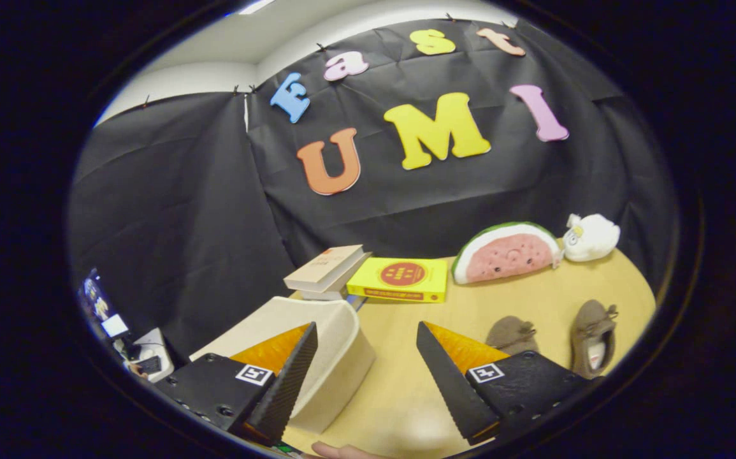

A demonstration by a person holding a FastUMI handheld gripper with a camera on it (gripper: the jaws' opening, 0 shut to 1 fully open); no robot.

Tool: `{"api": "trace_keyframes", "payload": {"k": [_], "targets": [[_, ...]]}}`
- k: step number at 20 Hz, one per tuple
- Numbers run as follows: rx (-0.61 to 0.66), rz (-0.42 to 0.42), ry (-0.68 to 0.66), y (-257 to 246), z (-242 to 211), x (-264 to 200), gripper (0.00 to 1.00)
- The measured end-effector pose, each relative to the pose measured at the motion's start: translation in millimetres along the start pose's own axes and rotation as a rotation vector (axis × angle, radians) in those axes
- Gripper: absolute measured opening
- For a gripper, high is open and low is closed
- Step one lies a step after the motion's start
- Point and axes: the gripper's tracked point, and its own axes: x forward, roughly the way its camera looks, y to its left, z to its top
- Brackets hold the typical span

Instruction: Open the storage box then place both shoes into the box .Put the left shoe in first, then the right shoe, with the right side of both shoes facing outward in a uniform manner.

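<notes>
The gripper [366,376] was held wide open, nothing grasped. The storage box [332,357], apparently closed, sat behind its left finger; the lid's edge should be approached squarely.

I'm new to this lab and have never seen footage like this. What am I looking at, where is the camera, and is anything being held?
A person holds a two-finger gripper; the fisheye camera rides on it, looking forward along the fingers. They stand open, holding nothing. By the left finger sits the cream storage box, lid shut. On the wooden table beyond the right finger lie two brown shoes. Farther back are a yellow book, stacked books, a watermelon plush and a white plush toy.
</notes>
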Motion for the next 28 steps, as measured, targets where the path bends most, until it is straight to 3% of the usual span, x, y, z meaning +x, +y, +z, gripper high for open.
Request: {"api": "trace_keyframes", "payload": {"k": [8,17,19,21,26,28], "targets": [[0.250,0.291,0.135,19.9,-40.0,50.4,0.95],[0.524,0.476,0.265,25.5,-71.0,74.1,0.95],[0.581,0.509,0.298,29.8,-77.9,75.2,0.94],[0.624,0.531,0.322,34.1,-79.5,75.6,0.87],[0.553,0.498,0.331,35.5,-72.9,71.0,0.70],[0.542,0.483,0.338,35.5,-71.2,69.5,0.70]]}}
